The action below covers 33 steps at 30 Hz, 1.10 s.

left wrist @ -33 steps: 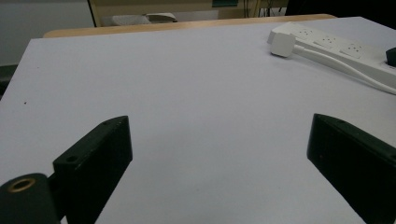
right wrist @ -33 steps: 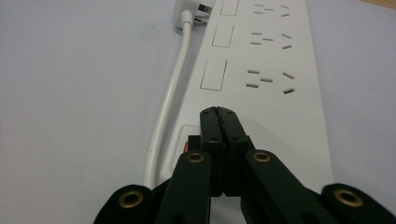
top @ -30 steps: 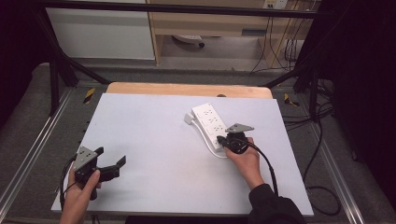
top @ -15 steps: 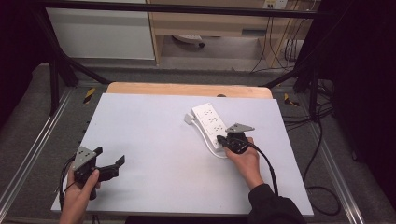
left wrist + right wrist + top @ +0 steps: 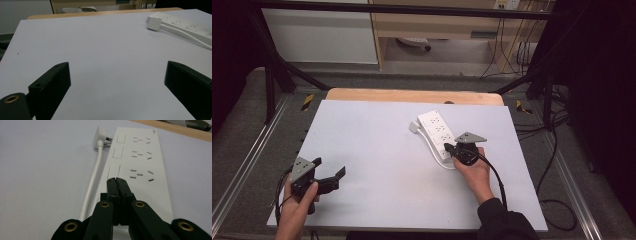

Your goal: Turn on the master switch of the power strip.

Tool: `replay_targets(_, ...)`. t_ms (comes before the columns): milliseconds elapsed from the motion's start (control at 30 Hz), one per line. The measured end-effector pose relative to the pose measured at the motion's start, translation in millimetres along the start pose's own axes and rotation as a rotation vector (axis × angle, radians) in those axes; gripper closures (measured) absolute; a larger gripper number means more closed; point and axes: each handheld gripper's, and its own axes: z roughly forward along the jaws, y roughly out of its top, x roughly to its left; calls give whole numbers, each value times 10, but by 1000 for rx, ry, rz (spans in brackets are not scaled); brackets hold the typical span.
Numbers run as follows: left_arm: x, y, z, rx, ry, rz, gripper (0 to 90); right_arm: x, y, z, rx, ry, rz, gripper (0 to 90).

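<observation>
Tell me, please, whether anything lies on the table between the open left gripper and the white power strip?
Nothing visible does. The left gripper sits at the table's near left, its jaws apart, and bare table stretches from it to the power strip, whose plug and cable lie alongside it on that side.

I see the pale table (image 5: 377, 130) evenly and softly lit from overhead, no hard glare on it; beyond its edges the room drops into deep black at both sides of the high view; the right gripper (image 5: 116, 181) casts barely any shadow on the white power strip (image 5: 140, 162); the near jaws in both gripper views blur softly; the far table edge looks slightly hazy.
</observation>
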Motion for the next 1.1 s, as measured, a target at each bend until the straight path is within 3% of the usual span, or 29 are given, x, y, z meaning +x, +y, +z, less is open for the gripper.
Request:
replay_targets(833, -7, -1, -9, 2, 2, 13, 65, -14, 83, -131, -107, -6, 5, 900)
replay_targets(1100, -34, 10, -1, -2, -18, 23, 65, -46, 113, -206, -134, -17, 12, 900)
